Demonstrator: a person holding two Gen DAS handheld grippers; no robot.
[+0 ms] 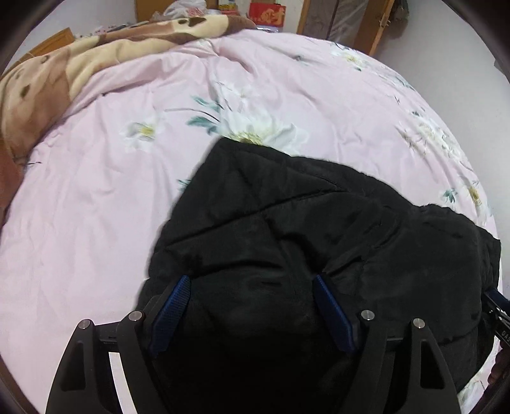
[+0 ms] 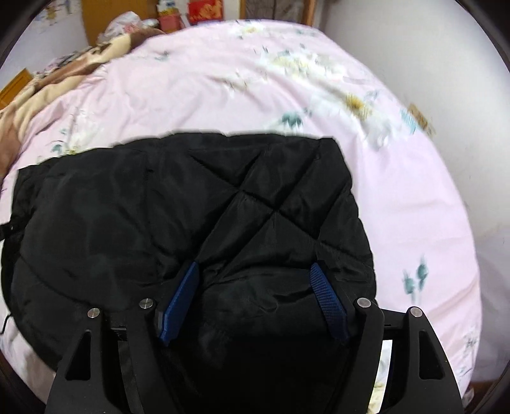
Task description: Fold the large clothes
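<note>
A black quilted jacket [image 1: 287, 207] lies bunched in a thick folded pile on the pink flowered bed cover [image 1: 95, 191]. In the left wrist view my left gripper [image 1: 251, 278] has its blue pads [image 1: 173, 312] pressed into the near left side of the pile, and padding bulges between them. In the right wrist view the same jacket [image 2: 159, 207] fills the lower half. My right gripper [image 2: 254, 265] clamps its near right side, and creases run from the pads [image 2: 178, 305]. Part of the right gripper [image 1: 497, 305] shows at the right edge of the left wrist view.
A brown and cream blanket [image 1: 47, 79] is heaped at the far left of the bed. Red boxes [image 1: 267, 16] and a wooden frame [image 1: 376, 25] stand behind the bed's far end. A pale wall [image 2: 462, 79] runs along the bed's right side.
</note>
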